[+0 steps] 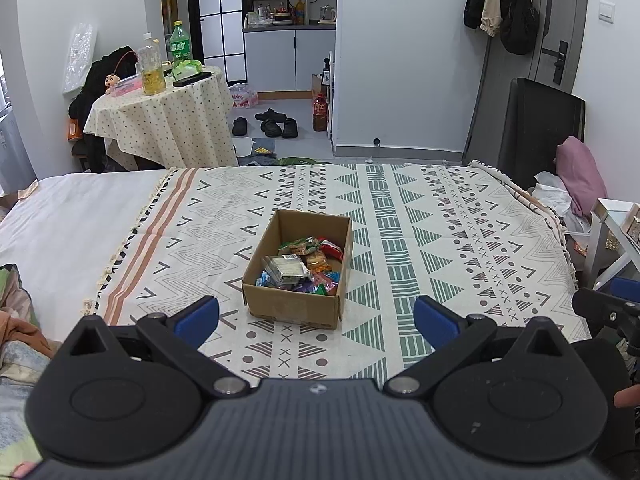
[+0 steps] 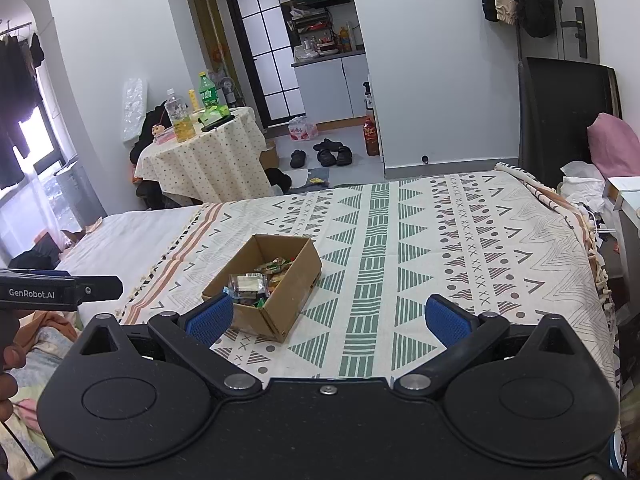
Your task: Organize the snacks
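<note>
Patterned bedspread (image 1: 400, 216) holds the snack box (image 1: 296, 312); both tongs (image 1: 316, 316) (image 2: 328, 318) gape, window only on right wrist view

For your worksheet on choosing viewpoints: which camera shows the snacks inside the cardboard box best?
The left wrist view: it looks down into the cardboard box, showing most snacks. In the right wrist view, the near wall hides many.

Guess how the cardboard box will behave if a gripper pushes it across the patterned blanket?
The cardboard box is low and wide with a flat base, so it should slide, not tip. The woven blanket on soft bedding may drag or bunch, so it could pivot. The snack packets lie loose inside and look light; they will probably shift.
</note>
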Available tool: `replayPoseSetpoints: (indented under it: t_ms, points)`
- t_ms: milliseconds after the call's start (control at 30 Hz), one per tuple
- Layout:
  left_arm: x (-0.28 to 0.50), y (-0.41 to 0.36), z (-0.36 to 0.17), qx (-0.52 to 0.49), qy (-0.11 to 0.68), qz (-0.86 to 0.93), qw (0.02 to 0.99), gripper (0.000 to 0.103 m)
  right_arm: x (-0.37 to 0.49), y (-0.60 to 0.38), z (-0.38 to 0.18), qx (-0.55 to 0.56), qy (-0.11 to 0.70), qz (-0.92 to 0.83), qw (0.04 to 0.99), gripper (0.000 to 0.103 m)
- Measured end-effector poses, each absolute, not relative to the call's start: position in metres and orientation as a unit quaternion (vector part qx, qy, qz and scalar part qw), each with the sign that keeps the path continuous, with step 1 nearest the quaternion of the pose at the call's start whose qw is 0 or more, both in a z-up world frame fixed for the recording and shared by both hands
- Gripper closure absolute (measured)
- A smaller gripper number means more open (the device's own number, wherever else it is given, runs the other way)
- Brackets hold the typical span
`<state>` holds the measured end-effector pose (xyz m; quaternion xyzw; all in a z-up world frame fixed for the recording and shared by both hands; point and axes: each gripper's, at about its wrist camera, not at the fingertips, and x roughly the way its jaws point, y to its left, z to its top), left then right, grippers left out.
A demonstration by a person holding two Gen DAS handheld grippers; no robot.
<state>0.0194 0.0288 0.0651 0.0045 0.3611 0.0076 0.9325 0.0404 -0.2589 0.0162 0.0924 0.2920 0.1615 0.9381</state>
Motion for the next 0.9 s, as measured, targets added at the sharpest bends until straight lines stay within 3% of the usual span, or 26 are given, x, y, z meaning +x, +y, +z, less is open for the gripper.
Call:
replayPoseSetpoints:
  t_ms: [900]
  points:
    - [0.0167,0.0284,0.0623,-0.009,0.354,-0.002,0.935,0.0,0.0422,-0.261,0.0149,0.09,0.295,0.157,0.938,0.0]
